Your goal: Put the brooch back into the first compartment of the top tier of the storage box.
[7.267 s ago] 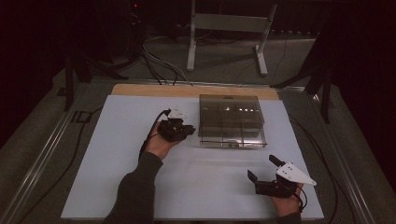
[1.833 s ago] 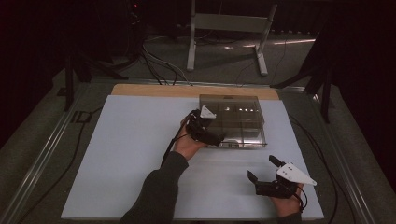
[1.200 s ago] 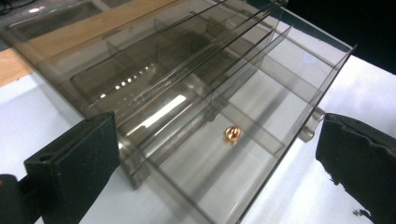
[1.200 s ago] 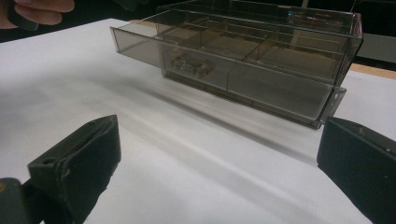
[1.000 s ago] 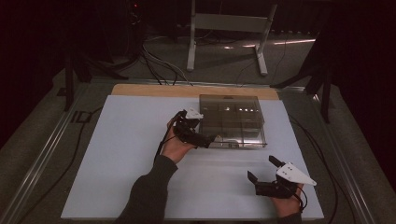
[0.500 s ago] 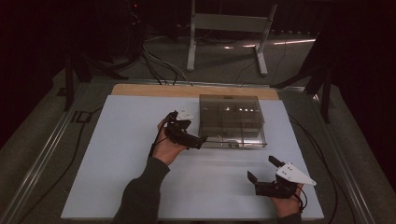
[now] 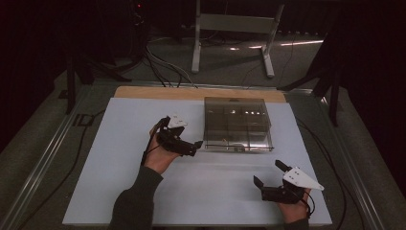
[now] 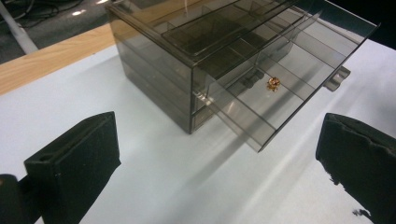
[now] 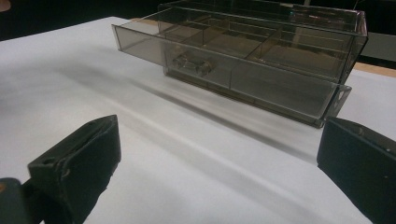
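I have the left tool point(image 7: 190, 143) released, its jaws spread wide, sitting just left of center in the high view with its tips close to the lower left corner of the smoky clear drawer box point(image 7: 237, 122), not touching it. The box stands in the upper middle of the white tabletop point(image 7: 119, 182), its back edge near the wooden strip point(image 7: 158, 92) along the top. In the left tool's view the lower drawer point(image 8: 275, 100) is pulled out toward the right of the frame, its front lip overhanging the white surface, and a small gold piece point(image 8: 273, 83) lies in one of its compartments. My right tool point(image 7: 273, 175) is also released, jaws apart, low at the lower right, well apart from the box, near the tabletop's bottom edge. Between the two tools I see a broad bare stretch of white surface across the lower center.
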Motion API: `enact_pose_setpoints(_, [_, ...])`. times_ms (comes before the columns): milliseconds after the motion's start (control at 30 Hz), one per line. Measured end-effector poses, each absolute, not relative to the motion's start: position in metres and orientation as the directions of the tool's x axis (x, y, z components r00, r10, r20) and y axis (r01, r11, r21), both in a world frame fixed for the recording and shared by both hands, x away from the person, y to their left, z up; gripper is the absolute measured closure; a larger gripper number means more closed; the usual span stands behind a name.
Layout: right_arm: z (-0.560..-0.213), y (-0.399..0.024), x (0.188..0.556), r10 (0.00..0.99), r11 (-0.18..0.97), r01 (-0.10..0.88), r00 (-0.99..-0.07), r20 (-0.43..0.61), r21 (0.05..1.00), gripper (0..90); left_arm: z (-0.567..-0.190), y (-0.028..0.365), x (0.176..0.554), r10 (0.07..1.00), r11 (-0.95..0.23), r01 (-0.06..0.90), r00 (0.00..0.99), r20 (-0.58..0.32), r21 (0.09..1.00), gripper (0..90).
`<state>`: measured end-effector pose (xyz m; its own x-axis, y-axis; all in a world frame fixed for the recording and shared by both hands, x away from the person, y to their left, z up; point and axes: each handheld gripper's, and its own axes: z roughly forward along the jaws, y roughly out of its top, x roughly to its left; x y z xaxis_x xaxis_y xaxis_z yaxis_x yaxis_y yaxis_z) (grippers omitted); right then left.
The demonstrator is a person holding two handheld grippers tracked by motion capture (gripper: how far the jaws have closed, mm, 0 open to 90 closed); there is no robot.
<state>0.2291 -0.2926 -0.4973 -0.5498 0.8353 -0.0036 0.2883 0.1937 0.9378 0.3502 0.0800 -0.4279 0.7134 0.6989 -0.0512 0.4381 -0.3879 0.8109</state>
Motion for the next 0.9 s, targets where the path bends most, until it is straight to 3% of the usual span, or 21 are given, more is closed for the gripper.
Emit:
enact_pose_setpoints(400, [-0.498,-0.292,0.229,0.834,0.195,0.289,-0.552,-0.003,0.937,0.1,-0.43,0.12,0.329,0.734,-0.338,0.393,0.679,-0.022,0.855,0.3])
enact_pose_setpoints(900, [-0.498,-0.29,0.229,0.829,0.201,0.29,-0.559,-0.005,0.936,0.1,-0.459,0.161,0.307,0.788,-0.285,0.409,0.615,-0.031,0.867,0.3])
